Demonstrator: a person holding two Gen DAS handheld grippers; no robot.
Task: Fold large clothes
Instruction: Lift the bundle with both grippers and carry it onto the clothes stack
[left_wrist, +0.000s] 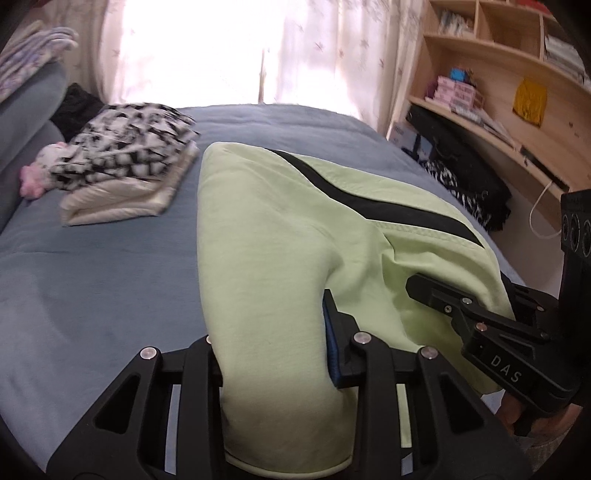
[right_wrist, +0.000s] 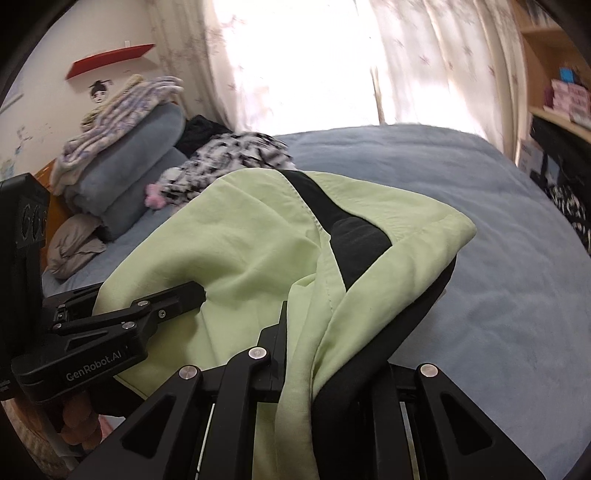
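The left gripper was closed on a thick bunch of the green garment, the cloth filling the gap between its fingers. The right gripper was likewise clamped on a gathered edge of the garment, where green cloth and a black lining were pinched together. Both grips sat at the near edge, close beside each other, and the garment was held up from the bed, with its far end trailing towards the blue cover.

The step in hand was judged to be the carrying over of the held edge for a fold. It would be done well if the two grips were kept level and drawn apart until the edge was taut, so that the slack between them was taken out before the cloth was laid down. The edge should be lowered onto the far part squarely, with the black stripe used as a line to match by, and the stack of folded clothes to the left should be kept clear of.

How much cloth lay inside each grip could not be made out, since the fingertips were buried in it. The near hem was cut off by the lower frame. What kind of garment it was, and whether its far end touched the bed, could not be told. The stack was blurred.
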